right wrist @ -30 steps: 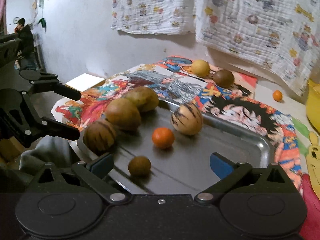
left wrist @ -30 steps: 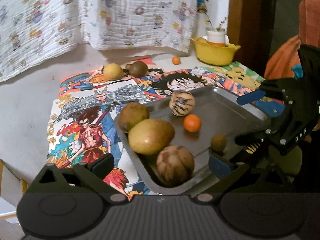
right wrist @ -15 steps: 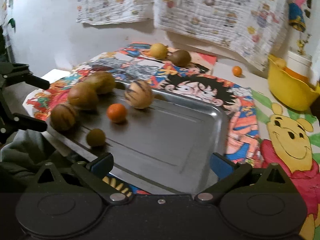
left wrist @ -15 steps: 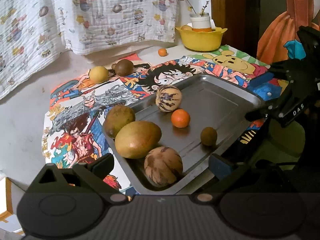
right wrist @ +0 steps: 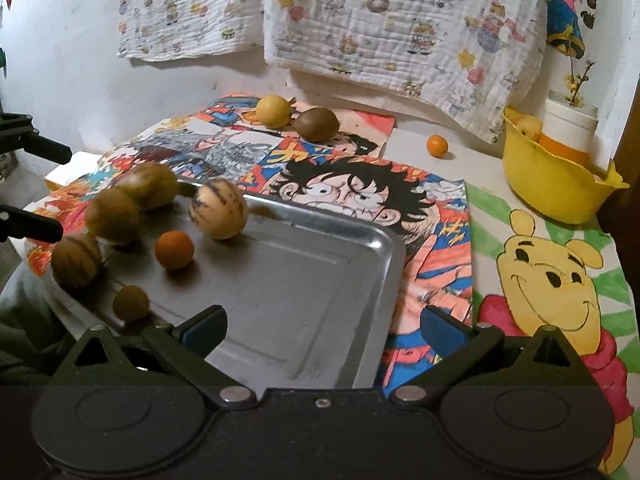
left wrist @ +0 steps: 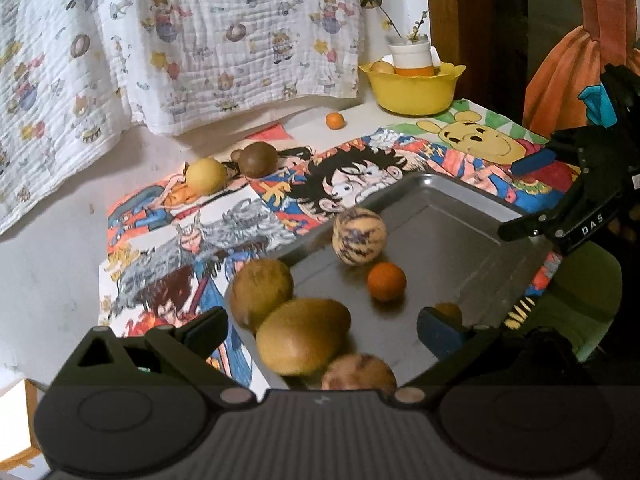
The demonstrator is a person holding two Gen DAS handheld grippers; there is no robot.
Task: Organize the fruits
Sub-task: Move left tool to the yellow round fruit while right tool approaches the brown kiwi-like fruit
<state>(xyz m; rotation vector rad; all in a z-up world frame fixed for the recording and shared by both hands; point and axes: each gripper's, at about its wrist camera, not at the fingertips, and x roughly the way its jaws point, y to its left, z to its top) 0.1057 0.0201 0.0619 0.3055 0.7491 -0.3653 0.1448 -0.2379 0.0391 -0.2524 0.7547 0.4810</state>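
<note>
A metal tray [left wrist: 440, 240] [right wrist: 300, 300] holds several fruits: a pale striped melon [left wrist: 359, 236] [right wrist: 218, 208], an orange [left wrist: 386, 281] [right wrist: 174, 249], a mango [left wrist: 303, 336] [right wrist: 112, 216], a green-brown fruit [left wrist: 262, 294] [right wrist: 150, 184], a brown striped fruit [left wrist: 358, 372] [right wrist: 76, 264] and a small brown fruit [right wrist: 131, 303]. On the mat behind lie a yellow fruit [left wrist: 206, 175] [right wrist: 274, 111], a brown fruit [left wrist: 258, 159] [right wrist: 316, 123] and a small orange [left wrist: 335, 120] [right wrist: 437, 145]. My left gripper [left wrist: 320, 328] hangs open over the mango end. My right gripper [right wrist: 320, 328] is open and empty above the tray's bare half.
A yellow bowl [left wrist: 414, 86] [right wrist: 552, 188] with a white cup and a fruit stands at the back right corner. Cartoon mats [right wrist: 552, 280] cover the table. Patterned cloths [right wrist: 400, 20] hang on the wall behind. An orange garment [left wrist: 568, 68] hangs at the right.
My left gripper has come lower and closer over the mango and striped fruit. My right gripper has swung right, from the fruit side toward the tray's bare half. No fruit has moved.
</note>
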